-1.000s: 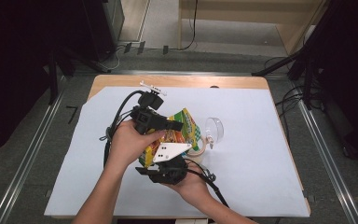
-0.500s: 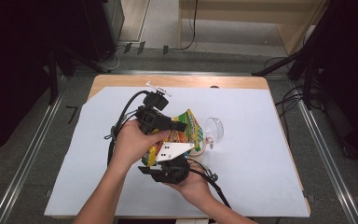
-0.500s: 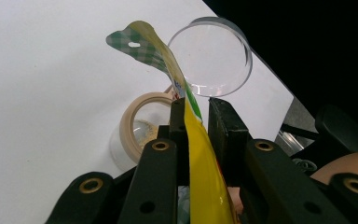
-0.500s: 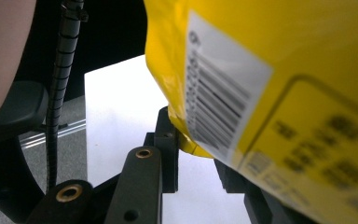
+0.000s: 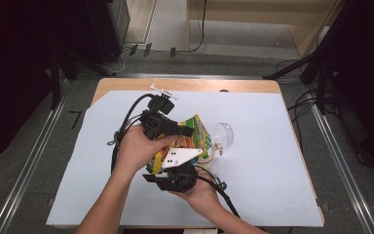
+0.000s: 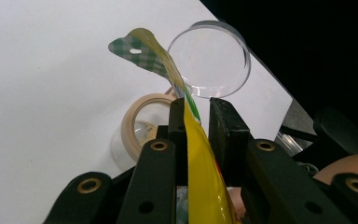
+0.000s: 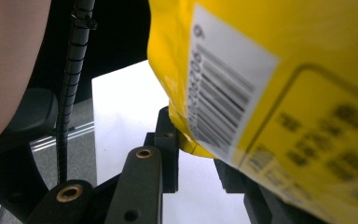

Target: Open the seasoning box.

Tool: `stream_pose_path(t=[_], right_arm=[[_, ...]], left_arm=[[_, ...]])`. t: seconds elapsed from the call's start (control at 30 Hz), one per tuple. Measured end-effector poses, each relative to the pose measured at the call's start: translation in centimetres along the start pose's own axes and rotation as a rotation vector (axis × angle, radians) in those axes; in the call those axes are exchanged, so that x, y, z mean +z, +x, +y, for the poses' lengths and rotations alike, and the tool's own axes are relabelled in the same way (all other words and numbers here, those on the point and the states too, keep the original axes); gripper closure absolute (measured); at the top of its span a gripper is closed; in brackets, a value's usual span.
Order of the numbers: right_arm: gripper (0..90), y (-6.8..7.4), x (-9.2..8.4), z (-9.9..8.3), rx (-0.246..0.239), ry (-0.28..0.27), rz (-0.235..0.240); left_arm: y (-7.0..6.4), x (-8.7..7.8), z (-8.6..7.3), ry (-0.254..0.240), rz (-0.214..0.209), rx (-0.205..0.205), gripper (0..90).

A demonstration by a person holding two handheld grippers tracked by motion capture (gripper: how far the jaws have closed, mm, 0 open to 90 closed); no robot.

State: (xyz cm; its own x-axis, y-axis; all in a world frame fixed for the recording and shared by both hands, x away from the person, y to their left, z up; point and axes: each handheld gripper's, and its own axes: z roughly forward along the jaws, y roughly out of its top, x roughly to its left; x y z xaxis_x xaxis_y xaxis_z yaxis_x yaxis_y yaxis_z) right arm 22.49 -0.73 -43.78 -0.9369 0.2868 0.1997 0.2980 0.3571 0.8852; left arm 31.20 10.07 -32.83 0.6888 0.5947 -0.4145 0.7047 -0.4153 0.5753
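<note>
Nothing has really shifted since the earlier frames: both hands hold their place and the yellow snack bag [image 5: 195, 139] hangs between them as before. The left tool [image 6: 197, 121] is clamped on the bag's upper edge, jaws pinching the thin film, while the right tool [image 7: 193, 149] grips the bag's lower corner near the barcode. Just beyond the left tool's tips sit a clear jar [image 6: 142, 128] and its round lid [image 6: 209, 58], lying open on the table. I judge the step to be tearing or pulling the bag open; next, the two tools would need to pull apart firmly without slipping off the slick film. A white sheet [image 5: 272, 161] covers the wooden table [image 5: 126, 87], with grey floor, metal rails and cables around it.
</note>
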Motion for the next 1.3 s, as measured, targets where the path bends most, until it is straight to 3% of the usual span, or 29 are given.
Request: stream_pose_path(t=[0.3,0.47,0.57,0.73,1.3], right_arm=[[74.5,0.0,0.3,0.2,0.014,0.014,-0.021],[74.6,0.1,0.4,0.8,0.052,0.050,-0.009],[74.5,0.2,0.7,0.8,0.056,0.044,-0.023],[74.3,0.4,1.0,1.0,0.039,0.040,-0.055],[74.2,0.4,1.1,1.0,0.043,0.023,-0.069]], left_arm=[[0.5,0.0,0.0,0.002,-0.011,-0.007,79.7],[0.9,-0.2,-0.1,0.000,-0.020,-0.012,79.7],[1.0,-0.4,-0.1,-0.004,-0.018,-0.017,79.9],[1.1,-0.6,-0.1,-0.007,-0.018,-0.011,80.0],[1.3,-0.5,0.2,0.004,-0.026,-0.007,79.8]])
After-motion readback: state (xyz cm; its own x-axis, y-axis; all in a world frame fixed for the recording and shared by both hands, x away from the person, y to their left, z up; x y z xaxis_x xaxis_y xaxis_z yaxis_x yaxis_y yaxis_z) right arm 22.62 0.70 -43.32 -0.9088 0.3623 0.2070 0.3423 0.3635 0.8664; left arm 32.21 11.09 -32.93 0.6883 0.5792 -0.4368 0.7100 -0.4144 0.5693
